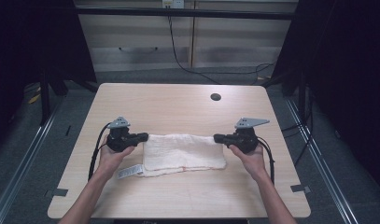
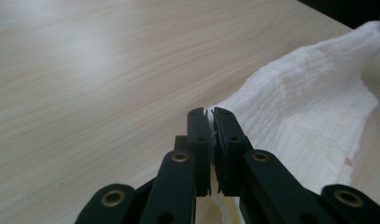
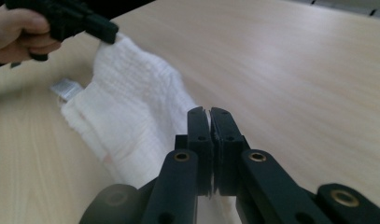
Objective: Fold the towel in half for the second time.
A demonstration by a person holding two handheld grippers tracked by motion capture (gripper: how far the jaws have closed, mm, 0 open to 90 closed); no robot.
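Note:
A white folded towel (image 1: 184, 151) lies across the middle of the wooden table (image 1: 178, 102), with a grey label (image 1: 129, 171) sticking out at its near left corner. My left gripper (image 1: 145, 136) is shut on the towel's far left corner, and a thin edge of cloth shows between its jaws in the left gripper view (image 2: 210, 116). My right gripper (image 1: 216, 138) is shut on the far right corner, pinching the cloth (image 3: 209, 114). The towel (image 2: 309, 112) stretches between both grippers, its far edge slightly raised. In the right gripper view the towel (image 3: 131, 107) runs toward the other gripper (image 3: 103, 30).
A dark round hole (image 1: 215, 97) sits in the table near its far right. Bare wood lies beyond the towel and along the near edge. Cabinets (image 1: 187, 42) and cables stand behind the table; metal rails run along the floor on both sides.

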